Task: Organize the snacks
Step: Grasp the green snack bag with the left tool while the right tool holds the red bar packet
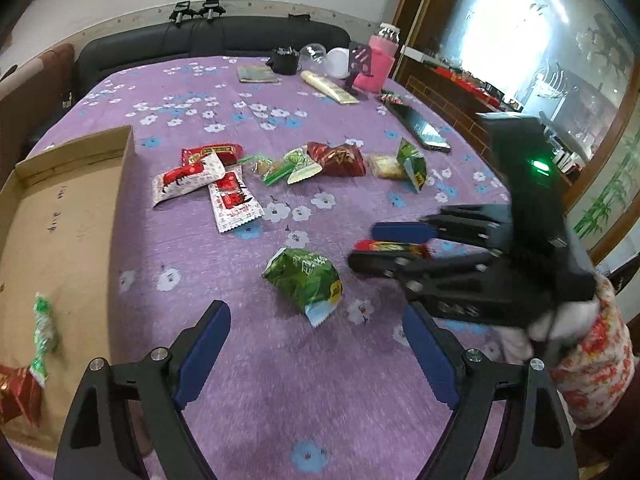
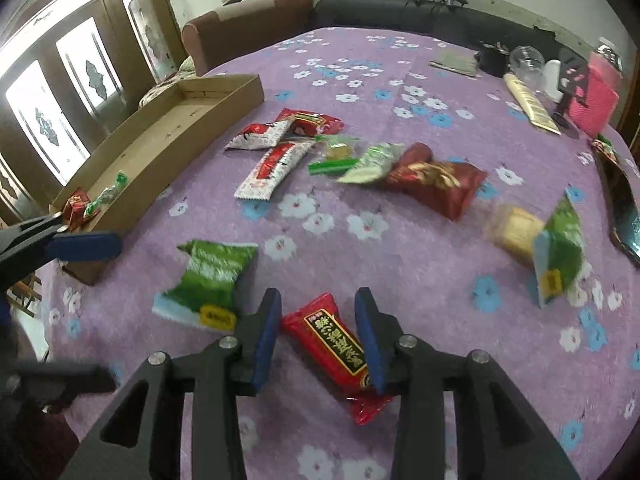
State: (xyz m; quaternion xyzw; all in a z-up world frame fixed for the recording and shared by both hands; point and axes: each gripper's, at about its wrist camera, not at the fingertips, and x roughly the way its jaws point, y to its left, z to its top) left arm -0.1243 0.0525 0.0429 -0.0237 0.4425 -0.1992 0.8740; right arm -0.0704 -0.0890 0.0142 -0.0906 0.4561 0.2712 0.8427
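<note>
A green snack packet (image 1: 306,280) lies on the purple flowered cloth just ahead of my left gripper (image 1: 316,312), whose jaws stand wide open with nothing in them. My right gripper (image 2: 318,294) straddles a red packet (image 2: 328,344) that lies flat and slantwise on the cloth. The right pad touches the packet; a sliver of cloth shows beside the left pad. More snacks lie in a row mid-table: red-and-white packets (image 1: 188,178), a dark red bag (image 1: 340,158), a biscuit (image 1: 386,166) and another green packet (image 1: 412,164). A cardboard tray (image 1: 60,208) at the left holds a green candy (image 1: 44,328) and a red packet (image 1: 16,396).
At the far right of the table stand a pink bottle (image 1: 378,64), a cream tube (image 1: 328,87), a clear cup (image 1: 314,54) and a black phone (image 1: 424,128). A dark sofa (image 1: 208,40) runs behind the table. A flowered sleeve (image 1: 596,368) shows behind the right gripper.
</note>
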